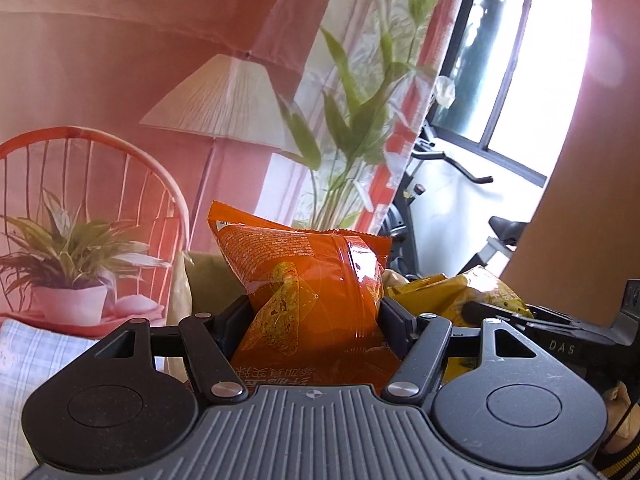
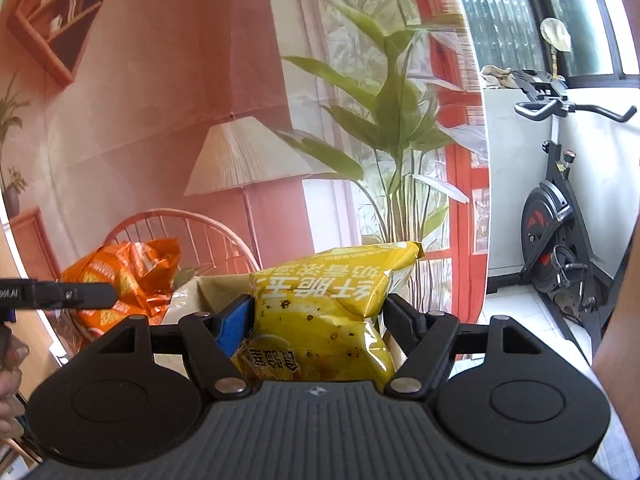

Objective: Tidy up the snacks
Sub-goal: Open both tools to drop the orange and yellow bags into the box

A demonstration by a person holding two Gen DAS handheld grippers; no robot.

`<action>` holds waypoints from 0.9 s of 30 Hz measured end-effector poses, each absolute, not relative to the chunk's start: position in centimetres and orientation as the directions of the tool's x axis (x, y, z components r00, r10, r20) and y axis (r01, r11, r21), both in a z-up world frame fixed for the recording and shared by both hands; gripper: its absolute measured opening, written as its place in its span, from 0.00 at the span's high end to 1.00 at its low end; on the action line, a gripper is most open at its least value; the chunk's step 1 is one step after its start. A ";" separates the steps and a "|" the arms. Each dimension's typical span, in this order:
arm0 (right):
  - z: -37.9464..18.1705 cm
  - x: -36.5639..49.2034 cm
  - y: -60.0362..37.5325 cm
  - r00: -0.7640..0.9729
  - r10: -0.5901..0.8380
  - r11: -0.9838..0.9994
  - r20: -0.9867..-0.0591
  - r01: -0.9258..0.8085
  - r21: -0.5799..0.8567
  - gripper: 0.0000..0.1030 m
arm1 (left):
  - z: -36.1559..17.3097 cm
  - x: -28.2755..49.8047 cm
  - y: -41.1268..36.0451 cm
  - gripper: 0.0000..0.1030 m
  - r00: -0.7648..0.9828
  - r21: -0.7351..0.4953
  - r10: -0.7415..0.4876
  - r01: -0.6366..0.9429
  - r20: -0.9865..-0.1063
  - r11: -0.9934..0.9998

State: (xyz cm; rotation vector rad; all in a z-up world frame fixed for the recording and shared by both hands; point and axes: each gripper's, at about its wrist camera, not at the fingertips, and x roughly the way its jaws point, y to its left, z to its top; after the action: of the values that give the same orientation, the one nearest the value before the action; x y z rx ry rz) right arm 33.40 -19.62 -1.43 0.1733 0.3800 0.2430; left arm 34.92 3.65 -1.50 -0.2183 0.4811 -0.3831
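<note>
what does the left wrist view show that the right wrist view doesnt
Only the left wrist view: a small potted plant beside the chair, a plaid cloth at lower left, and the left tool closed on the orange snack bag.

Only the right wrist view: a wall shelf at upper left, the exercise bike's flywheel, and the right tool closed on the yellow snack bag.

Both: each bag, the lampshade, the tall leafy plant, the round-backed chair, the bike's handlebars.

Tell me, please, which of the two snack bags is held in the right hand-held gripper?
The yellow snack bag sits clamped in the right hand-held gripper. The other, the orange snack bag, is pinched by the left hand-held gripper.
</note>
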 end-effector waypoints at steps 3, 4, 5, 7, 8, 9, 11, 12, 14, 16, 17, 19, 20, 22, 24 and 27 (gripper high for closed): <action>-2.2 35.6 -19.0 0.891 0.273 0.958 -0.364 -0.216 0.191 0.29 | -1.7 36.7 3.1 0.31 0.816 -0.261 -0.389 0.301 -0.426 0.917; -2.5 36.4 -18.7 0.886 0.277 0.957 -0.371 -0.221 0.187 0.29 | -1.8 37.2 2.9 0.31 0.814 -0.250 -0.384 0.300 -0.437 0.921; -2.8 37.1 -18.4 0.882 0.283 0.956 -0.378 -0.228 0.184 0.29 | -1.9 37.8 2.7 0.31 0.810 -0.238 -0.379 0.300 -0.447 0.924; -3.3 38.2 -17.9 0.872 0.292 0.955 -0.392 -0.240 0.176 0.29 | -2.3 38.6 2.3 0.31 0.805 -0.218 -0.369 0.300 -0.465 0.929; -3.6 38.6 -17.7 0.869 0.295 0.954 -0.398 -0.245 0.172 0.29 | -2.5 39.0 2.1 0.31 0.801 -0.210 -0.366 0.300 -0.474 0.930; -3.8 39.1 -17.5 0.865 0.296 0.954 -0.406 -0.248 0.167 0.29 | -2.7 39.4 1.9 0.31 0.797 -0.203 -0.363 0.301 -0.483 0.932; -4.4 39.9 -17.1 0.856 0.300 0.953 -0.422 -0.253 0.164 0.29 | -3.0 40.0 1.6 0.31 0.790 -0.190 -0.359 0.305 -0.497 0.933; -4.6 40.3 -17.0 0.851 0.302 0.953 -0.430 -0.255 0.165 0.29 | -3.1 40.2 1.5 0.31 0.787 -0.184 -0.358 0.308 -0.502 0.934; -5.0 40.8 -16.8 0.843 0.306 0.952 -0.442 -0.259 0.164 0.29 | -3.4 40.8 1.2 0.31 0.779 -0.174 -0.357 0.313 -0.516 0.934; -5.3 41.1 -16.6 0.838 0.306 0.952 -0.452 -0.261 0.161 0.29 | -3.6 41.1 0.9 0.31 0.771 -0.168 -0.357 0.317 -0.527 0.933; -5.5 41.2 -16.6 0.836 0.307 0.952 -0.455 -0.262 0.161 0.29 | -3.7 41.3 0.8 0.31 0.768 -0.167 -0.359 0.320 -0.531 0.933; -5.8 41.4 -16.6 0.831 0.307 0.952 -0.464 -0.261 0.163 0.29 | -3.9 41.4 0.7 0.31 0.761 -0.167 -0.359 0.321 -0.540 0.932; -5.9 41.4 -16.6 0.828 0.309 0.951 -0.467 -0.261 0.166 0.29 | -4.1 41.5 0.6 0.30 0.757 -0.167 -0.359 0.322 -0.545 0.932; -6.3 41.6 -16.6 0.822 0.313 0.950 -0.477 -0.263 0.169 0.29 | -4.3 41.7 0.4 0.30 0.749 -0.163 -0.362 0.329 -0.554 0.930; -6.6 41.7 -16.5 0.815 0.316 0.949 -0.486 -0.267 0.169 0.27 | -4.4 41.9 0.1 0.29 0.748 -0.146 -0.348 0.324 -0.566 0.935; -7.0 41.9 -16.4 0.810 0.309 0.951 -0.499 -0.261 0.165 0.27 | -4.6 42.3 -0.1 0.27 0.750 -0.130 -0.327 0.311 -0.576 0.942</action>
State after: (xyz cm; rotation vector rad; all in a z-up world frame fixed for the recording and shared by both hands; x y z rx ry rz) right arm 41.95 -16.40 -7.00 0.0897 0.5487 0.3048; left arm 42.27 -0.10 -4.59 -0.0264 0.6340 -0.3484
